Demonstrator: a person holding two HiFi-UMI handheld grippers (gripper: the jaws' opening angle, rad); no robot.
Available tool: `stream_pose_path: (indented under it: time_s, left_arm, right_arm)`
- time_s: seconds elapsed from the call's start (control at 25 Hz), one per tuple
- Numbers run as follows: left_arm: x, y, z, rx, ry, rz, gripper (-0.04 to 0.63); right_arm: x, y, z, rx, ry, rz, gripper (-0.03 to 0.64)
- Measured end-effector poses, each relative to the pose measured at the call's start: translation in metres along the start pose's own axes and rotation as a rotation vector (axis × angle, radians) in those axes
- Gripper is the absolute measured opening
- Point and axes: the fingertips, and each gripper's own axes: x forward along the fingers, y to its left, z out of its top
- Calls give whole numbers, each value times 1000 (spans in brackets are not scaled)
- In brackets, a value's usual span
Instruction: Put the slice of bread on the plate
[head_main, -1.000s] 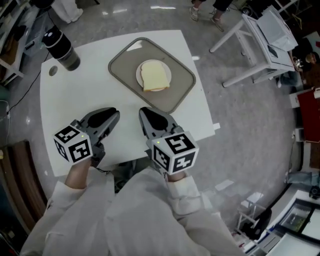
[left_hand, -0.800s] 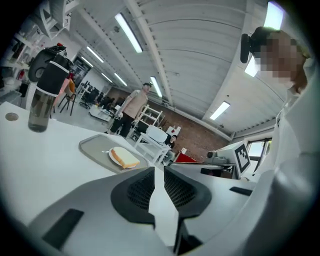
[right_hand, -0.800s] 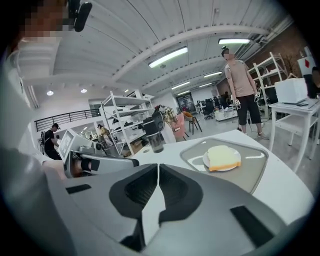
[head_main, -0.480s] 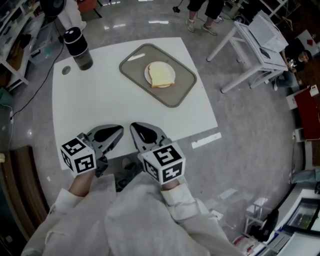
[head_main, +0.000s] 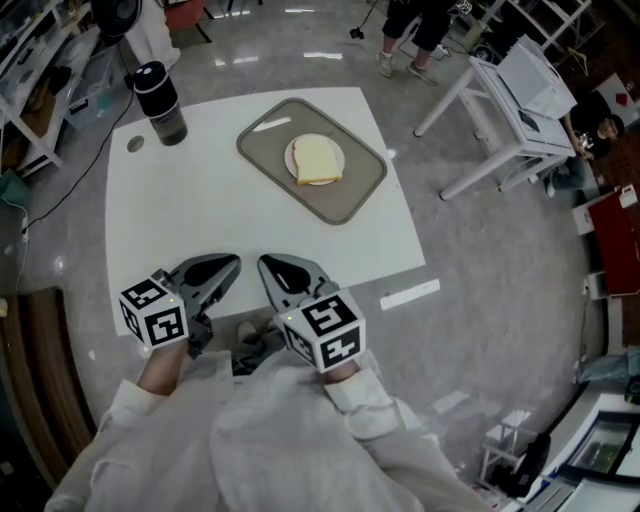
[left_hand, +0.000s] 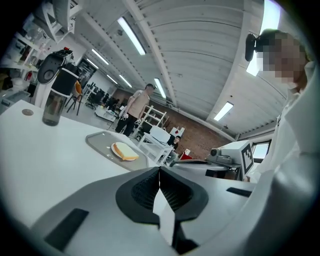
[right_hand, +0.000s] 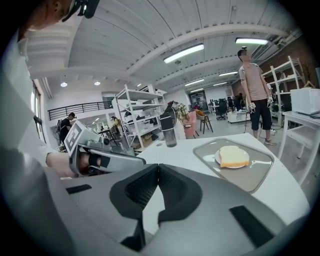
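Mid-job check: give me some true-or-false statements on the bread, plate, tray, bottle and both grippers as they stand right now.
1. The bread slice lies on the plate. True.
2. The plate sits directly on the bare table. False: it sits on the tray.
3. The left gripper holds the bread. False: its jaws are together on nothing.
4. The right gripper is shut and empty. True.
5. The dark bottle stands on the tray. False: it stands on the table, apart from the tray.
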Motion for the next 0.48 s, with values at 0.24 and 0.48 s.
stream_pose_path:
  time_s: [0.24, 0.48]
  left_arm:
    - [24, -15, 2, -7, -7, -17, 9]
    - [26, -17, -5, -21, 17, -15, 9]
  right_arm:
    - [-6, -13, -2, 8, 3, 10, 15]
    - [-10, -22, -1, 13, -11, -25, 14]
